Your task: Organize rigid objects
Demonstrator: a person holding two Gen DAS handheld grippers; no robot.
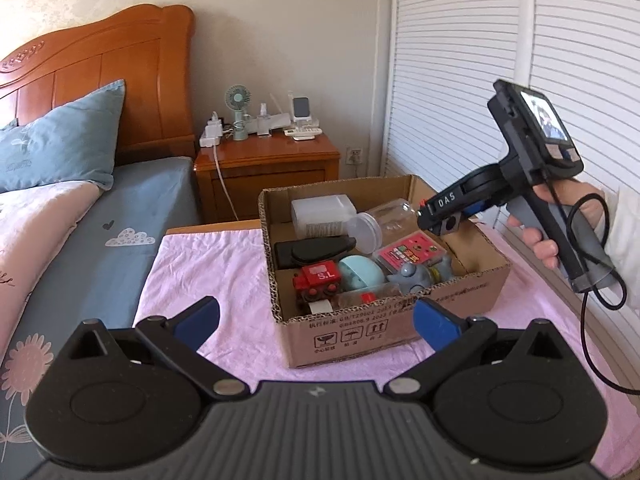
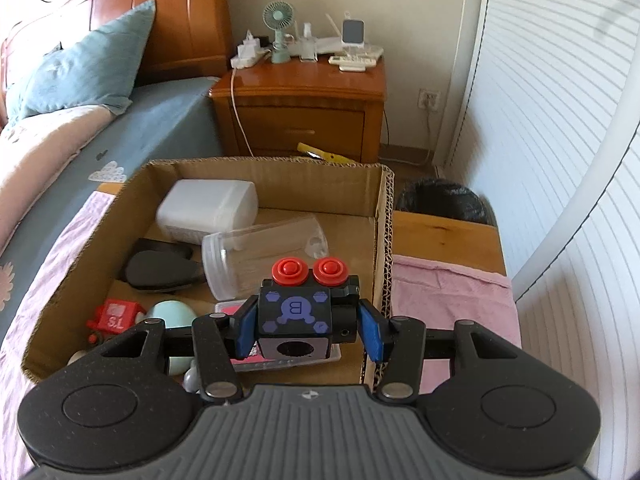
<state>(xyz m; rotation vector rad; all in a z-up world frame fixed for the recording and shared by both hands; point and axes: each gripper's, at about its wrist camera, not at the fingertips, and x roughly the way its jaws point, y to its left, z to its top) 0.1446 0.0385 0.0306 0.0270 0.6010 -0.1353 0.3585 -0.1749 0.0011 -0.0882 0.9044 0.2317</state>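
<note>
A cardboard box [image 1: 404,320] stands on a pink cloth [image 1: 208,276]. It holds a white container [image 1: 322,210], a clear jar [image 1: 380,222], a black case [image 1: 314,250], a red toy train [image 1: 318,282], a teal ball [image 1: 360,272], a pink pack [image 1: 412,252] and a grey figure [image 1: 416,276]. My left gripper [image 1: 316,320] is open and empty, in front of the box. My right gripper [image 2: 306,328] is shut on a black toy camera [image 2: 296,316] with two red buttons, held above the box [image 2: 378,208]; it also shows in the left wrist view [image 1: 444,216].
A bed with a blue pillow [image 1: 60,144] lies to the left. A wooden nightstand [image 1: 272,164] with a small fan [image 1: 239,110] and chargers stands behind. White louvred doors [image 1: 520,80] run along the right. A black-lined bin [image 2: 444,200] sits beyond the table.
</note>
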